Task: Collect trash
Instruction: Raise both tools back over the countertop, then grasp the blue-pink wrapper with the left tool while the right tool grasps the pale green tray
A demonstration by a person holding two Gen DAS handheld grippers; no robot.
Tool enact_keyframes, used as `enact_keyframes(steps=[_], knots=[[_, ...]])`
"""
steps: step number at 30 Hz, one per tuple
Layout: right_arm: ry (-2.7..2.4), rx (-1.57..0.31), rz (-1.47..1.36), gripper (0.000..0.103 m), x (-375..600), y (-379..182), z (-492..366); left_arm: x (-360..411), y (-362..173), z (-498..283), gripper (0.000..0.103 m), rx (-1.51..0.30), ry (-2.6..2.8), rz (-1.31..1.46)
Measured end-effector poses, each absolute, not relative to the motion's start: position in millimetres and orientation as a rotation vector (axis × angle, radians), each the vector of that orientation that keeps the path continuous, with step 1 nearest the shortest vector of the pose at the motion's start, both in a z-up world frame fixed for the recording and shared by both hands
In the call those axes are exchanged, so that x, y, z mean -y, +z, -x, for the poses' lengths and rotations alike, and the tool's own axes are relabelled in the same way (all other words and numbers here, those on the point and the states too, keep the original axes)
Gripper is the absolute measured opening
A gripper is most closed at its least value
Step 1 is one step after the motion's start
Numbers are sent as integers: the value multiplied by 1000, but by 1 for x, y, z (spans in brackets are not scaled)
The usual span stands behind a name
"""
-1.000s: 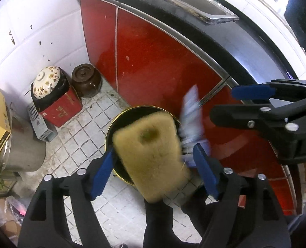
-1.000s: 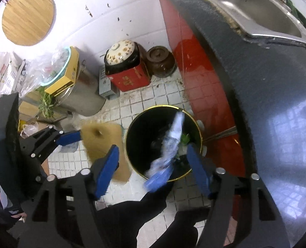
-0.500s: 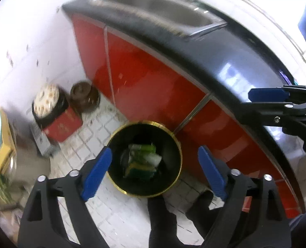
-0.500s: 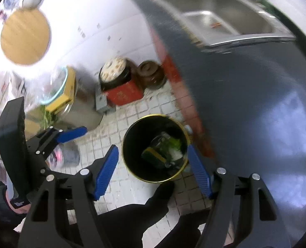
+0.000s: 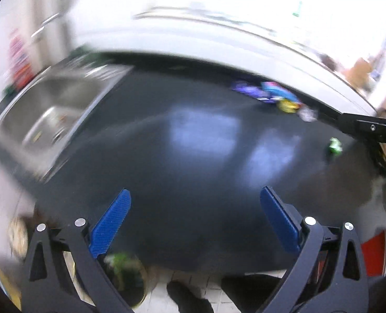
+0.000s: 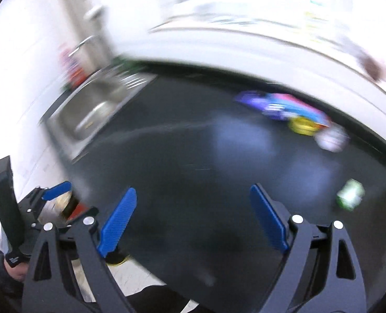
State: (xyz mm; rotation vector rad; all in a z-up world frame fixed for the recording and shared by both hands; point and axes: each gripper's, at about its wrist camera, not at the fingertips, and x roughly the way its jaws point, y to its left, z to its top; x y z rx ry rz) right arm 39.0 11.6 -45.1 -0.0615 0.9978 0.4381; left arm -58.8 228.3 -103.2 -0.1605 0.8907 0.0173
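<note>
**Swinging both grippers up over the counter for more trash**

Looking through the left wrist view first: the left gripper (image 5: 195, 219) was spread wide with nothing between its blue pads, hanging over the dark countertop (image 5: 193, 156). Everything was smeared by motion blur, so take the details loosely. Way across the counter, against the back wall, sat a heap of colourful wrappers (image 5: 268, 95) — purple, blue, a bit of yellow — with a pale crumpled scrap (image 5: 307, 113) at its end. A small green piece (image 5: 334, 146) lay apart from the heap, nearer the right edge. The steel sink (image 5: 49, 120) was off to the left, and down below the counter edge I could just make out the gold-rimmed bin (image 5: 138, 292) on the floor tiles with something green inside. A black bar at the right edge was probably part of the right gripper, but too little showed to say more.

Over in the right wrist view: the right gripper (image 6: 193, 216) was also splayed apart and carrying nothing. Same wrapper heap at the back, and the green piece sat just right of its right finger — closest thing to it. The left gripper peeked in at lower left.

My guess is both stayed wide so either could drop straight onto the next bit; the bin sitting right under the edge keeps trips short.
</note>
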Motion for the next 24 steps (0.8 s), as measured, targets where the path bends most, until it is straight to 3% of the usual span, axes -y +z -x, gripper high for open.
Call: enact_keyframes(steps=[9,24], knots=[[161,-987,-99,86,149,-49,-60,-97,-89,-32,96,-871,-213,29],[123,-1118,-150,86,185,-116,-126,-53,-117,-160,96,-869,-288,-218]])
